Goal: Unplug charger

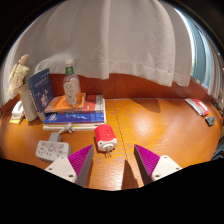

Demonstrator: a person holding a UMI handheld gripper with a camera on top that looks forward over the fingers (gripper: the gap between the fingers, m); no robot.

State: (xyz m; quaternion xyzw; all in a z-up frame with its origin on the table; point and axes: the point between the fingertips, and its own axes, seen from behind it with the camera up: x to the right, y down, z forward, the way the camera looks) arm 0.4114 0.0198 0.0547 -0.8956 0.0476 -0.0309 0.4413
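A red and white charger (105, 137) lies on the wooden table (150, 125), just ahead of my left finger and a little inside the gap. Its two metal prongs point back toward me and are bare. A white power strip (52, 150) lies flat on the table, left of the left finger. My gripper (113, 165) is open, its magenta pads (81, 160) wide apart with only bare table between them. Neither finger touches the charger.
Beyond the charger a stack of books (75, 110) carries a clear bottle (70, 84). An upright blue book (39, 90) and a pale figurine (18, 74) stand at the far left. A red and white flat item (200, 107) lies far right. White curtains (120, 40) hang behind.
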